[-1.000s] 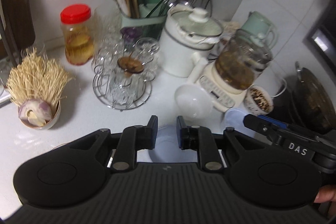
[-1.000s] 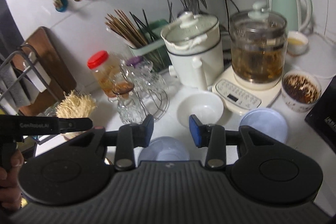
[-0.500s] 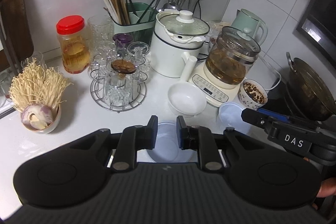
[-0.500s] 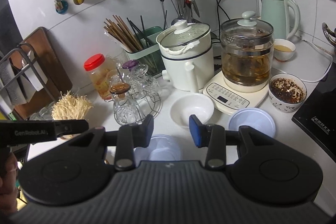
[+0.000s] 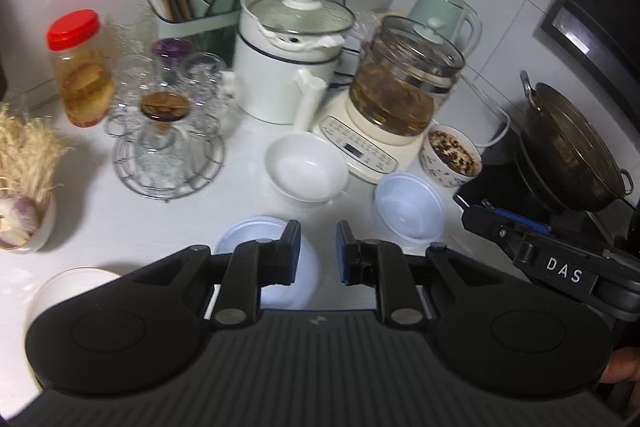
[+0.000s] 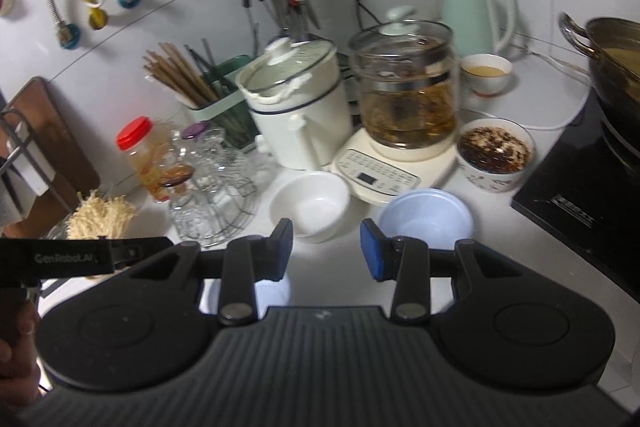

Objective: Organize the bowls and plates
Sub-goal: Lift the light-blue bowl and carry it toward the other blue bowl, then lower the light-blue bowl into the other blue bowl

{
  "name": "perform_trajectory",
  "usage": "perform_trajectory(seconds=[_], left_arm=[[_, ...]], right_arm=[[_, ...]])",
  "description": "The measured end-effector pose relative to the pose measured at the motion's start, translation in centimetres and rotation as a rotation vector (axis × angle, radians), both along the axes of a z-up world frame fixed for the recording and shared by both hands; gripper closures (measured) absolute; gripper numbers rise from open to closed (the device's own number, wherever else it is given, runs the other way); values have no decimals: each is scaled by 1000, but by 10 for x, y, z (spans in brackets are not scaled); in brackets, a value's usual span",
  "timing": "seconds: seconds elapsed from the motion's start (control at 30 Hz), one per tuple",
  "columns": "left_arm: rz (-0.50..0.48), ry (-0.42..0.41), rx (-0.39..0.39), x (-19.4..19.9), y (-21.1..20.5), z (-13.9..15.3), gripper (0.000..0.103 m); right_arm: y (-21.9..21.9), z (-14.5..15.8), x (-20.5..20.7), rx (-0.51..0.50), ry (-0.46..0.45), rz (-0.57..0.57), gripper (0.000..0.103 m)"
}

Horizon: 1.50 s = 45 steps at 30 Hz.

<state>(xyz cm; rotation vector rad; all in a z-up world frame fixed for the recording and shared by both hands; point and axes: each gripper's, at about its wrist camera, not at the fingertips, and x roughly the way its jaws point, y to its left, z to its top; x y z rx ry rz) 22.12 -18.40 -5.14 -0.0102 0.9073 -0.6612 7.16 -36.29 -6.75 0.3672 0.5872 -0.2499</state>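
Note:
A white bowl (image 5: 306, 167) (image 6: 310, 205) sits on the counter in front of the tea maker. To its right stands a pale blue bowl (image 5: 410, 207) (image 6: 426, 219). A second pale blue bowl (image 5: 308, 267) (image 6: 272, 293) lies nearer, partly hidden under my fingers. My left gripper (image 5: 318, 253) hovers above that near bowl's right rim, shut with only a narrow gap and nothing in it. My right gripper (image 6: 326, 253) hangs open and empty above the counter, between the white bowl and the right blue bowl. A white dish (image 5: 68, 283) shows at the lower left.
A patterned bowl (image 6: 496, 155) with dark contents stands by the glass tea maker (image 6: 404, 99). A white pot (image 5: 288, 67), a rack of glasses (image 5: 168, 143), a red-lidded jar (image 5: 80, 71) and a mushroom bowl (image 5: 20, 187) crowd the back. A dark pot (image 5: 568, 155) sits on the cooktop at right.
Both grippers have shifted to the right over the counter, so the bowls now lie further left in each view. The white dish has come into the left wrist view. Neither gripper's jaws have changed.

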Motion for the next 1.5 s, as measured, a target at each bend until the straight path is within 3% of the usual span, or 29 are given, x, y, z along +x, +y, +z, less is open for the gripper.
perform_trajectory(seconds=[0.5, 0.77, 1.07, 1.33, 1.5], left_arm=[[-46, 109, -6, 30, -76, -38, 68], [-48, 181, -1, 58, -117, -57, 68], [-84, 267, 33, 87, -162, -100, 68], [-109, 326, 88, 98, -193, -135, 68], [-90, 373, 99, 106, -198, -151, 68]], right_arm=[[-69, -32, 5, 75, 74, -108, 62], [-111, -65, 27, 139, 142, -153, 62], [-147, -106, 53, 231, 206, -184, 63], [-160, -131, 69, 301, 261, -160, 64], [-162, -140, 75, 340, 284, -141, 69]])
